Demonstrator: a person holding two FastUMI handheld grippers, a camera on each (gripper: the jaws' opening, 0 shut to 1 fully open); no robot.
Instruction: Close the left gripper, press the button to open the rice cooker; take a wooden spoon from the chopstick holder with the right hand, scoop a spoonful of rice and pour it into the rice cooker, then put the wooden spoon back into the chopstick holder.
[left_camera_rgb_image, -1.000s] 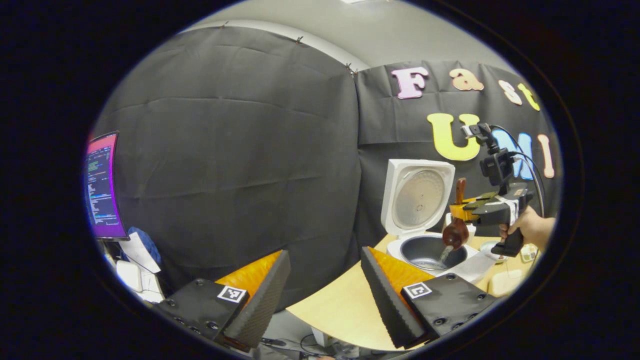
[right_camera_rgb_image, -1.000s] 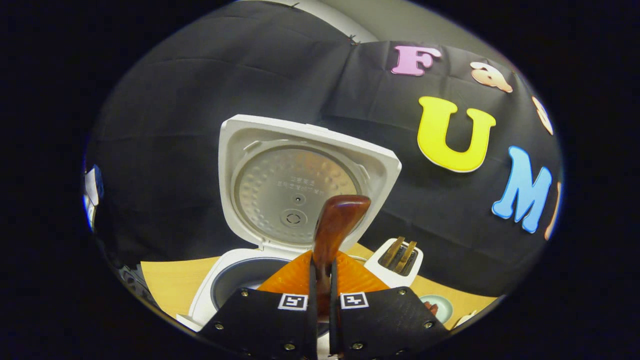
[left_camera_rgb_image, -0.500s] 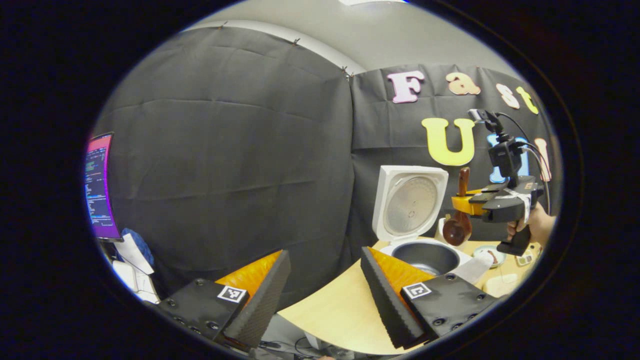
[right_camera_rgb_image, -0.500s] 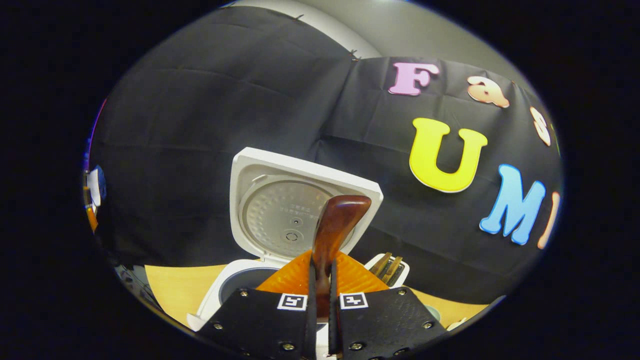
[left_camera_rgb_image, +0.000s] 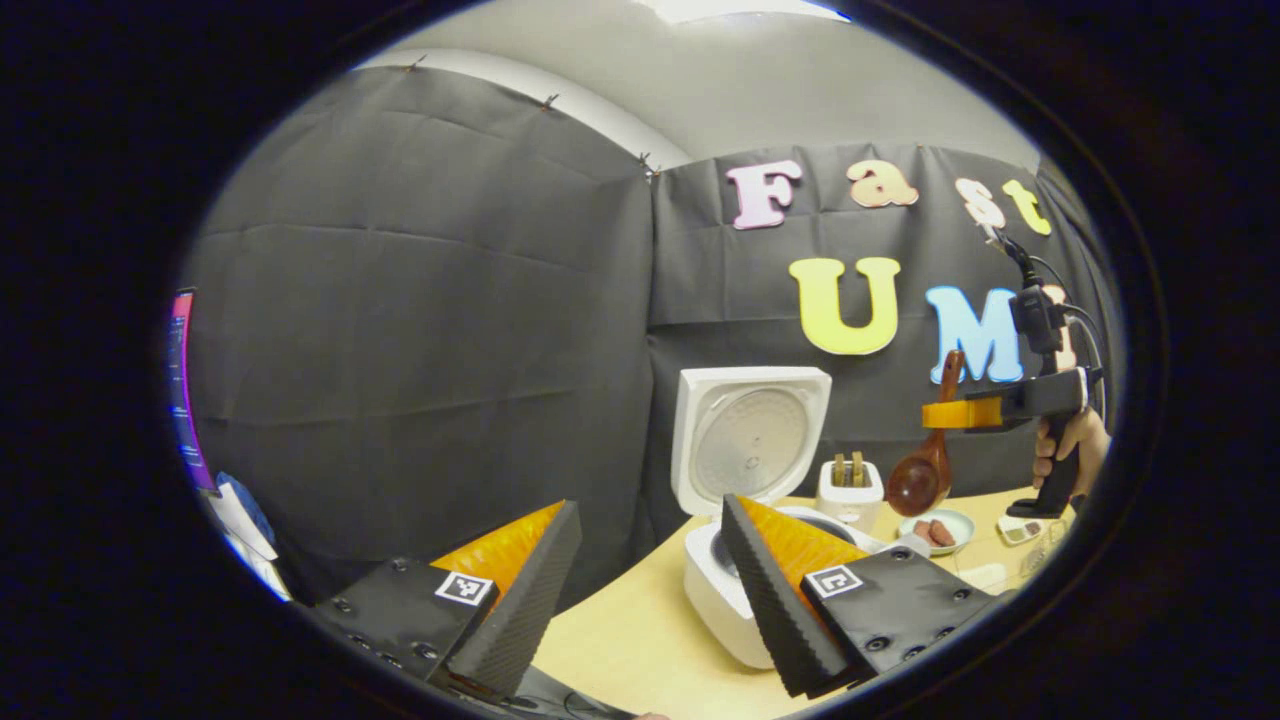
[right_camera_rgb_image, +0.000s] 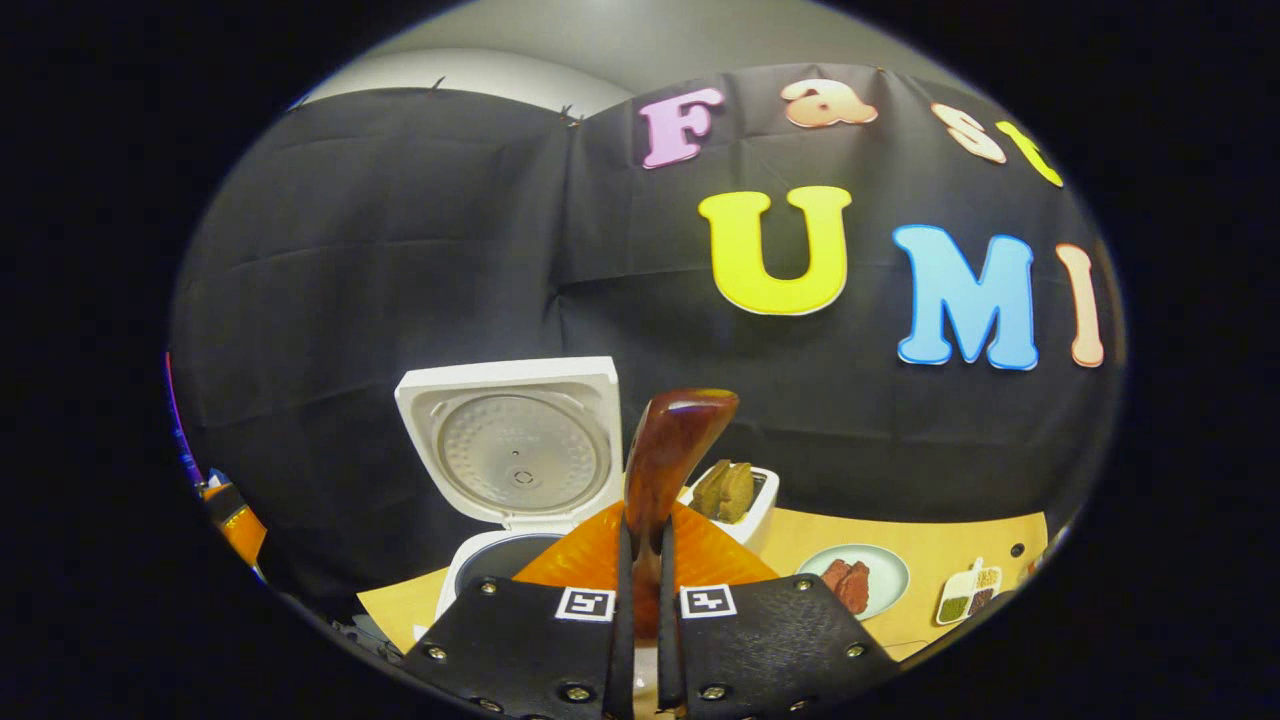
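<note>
Spoon: your right gripper (right_camera_rgb_image: 640, 600) has its fingers pinched narrow on the wooden spoon (left_camera_rgb_image: 925, 470); the handle stands close to upright, bowl end hanging down, handle tip up.
Spoon's place: in the left gripper view it hangs in the air above the worktop (left_camera_rgb_image: 640, 640), to the right of the chopstick holder (left_camera_rgb_image: 850, 485) and above a small plate (left_camera_rgb_image: 940, 530).
Key relation: the chopstick holder lies down and to the left of the spoon bowl as the left gripper view shows it; in the right gripper view the chopstick holder (right_camera_rgb_image: 735, 500) sits just right of the handle, low and ahead. The spoon's long axis already roughly matches the holder's upright opening (a judgement).
Nearer hand: your right, which carries the spoon; the hand (left_camera_rgb_image: 1075, 445) grips the tool from behind.
Left gripper (left_camera_rgb_image: 650, 590): fingers spread wide, holding nothing, low at the worktop's near edge.
Rice cooker (left_camera_rgb_image: 745, 450): lid up, pot open, just left of the holder.
In the way: utensils already standing in the holder (two show), the raised lid beside it, and a seasoning tray (right_camera_rgb_image: 965, 595) farther right.
Step, as I judge it: returning the spoon.
</note>
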